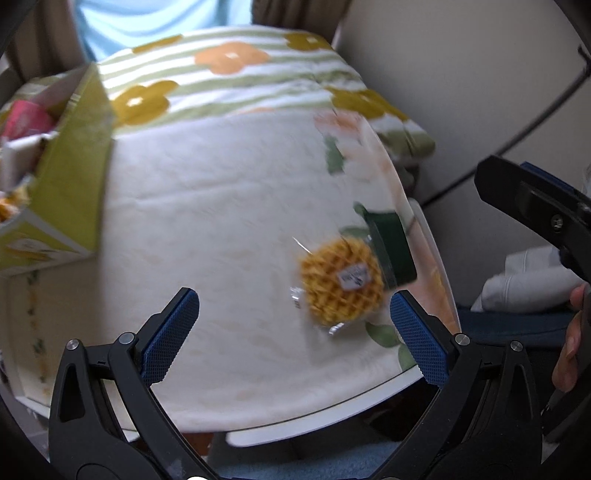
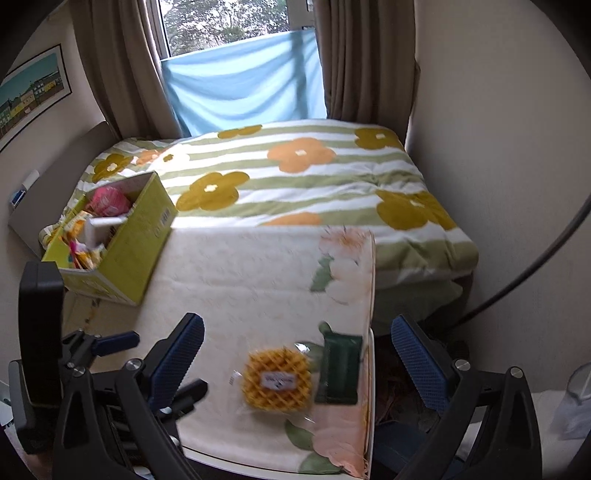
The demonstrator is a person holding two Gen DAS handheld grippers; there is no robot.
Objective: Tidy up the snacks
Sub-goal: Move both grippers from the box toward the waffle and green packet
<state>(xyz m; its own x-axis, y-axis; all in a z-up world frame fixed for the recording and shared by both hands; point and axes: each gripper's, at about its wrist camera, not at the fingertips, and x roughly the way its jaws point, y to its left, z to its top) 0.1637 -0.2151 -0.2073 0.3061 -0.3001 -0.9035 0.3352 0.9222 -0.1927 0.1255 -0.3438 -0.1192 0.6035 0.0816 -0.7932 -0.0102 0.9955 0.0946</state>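
Note:
A wrapped round waffle (image 1: 341, 282) (image 2: 277, 384) lies on the cream cloth of the small table (image 1: 221, 240) (image 2: 240, 288), near its right edge. A dark green snack packet (image 1: 391, 245) (image 2: 340, 369) lies right beside it. A yellow-green cardboard box (image 1: 70, 177) (image 2: 129, 240) holding a pink snack (image 2: 109, 201) and other packets stands at the table's far left. My left gripper (image 1: 295, 336) is open and empty above the table, with the waffle between its fingers in view. My right gripper (image 2: 299, 365) is open and empty over the waffle.
A bed with a green-striped flowered blanket (image 2: 295, 177) lies behind the table. A wall (image 2: 498, 147) is on the right, curtains and a window (image 2: 229, 22) at the back. The left gripper's body (image 2: 40, 332) shows at the right wrist view's left edge.

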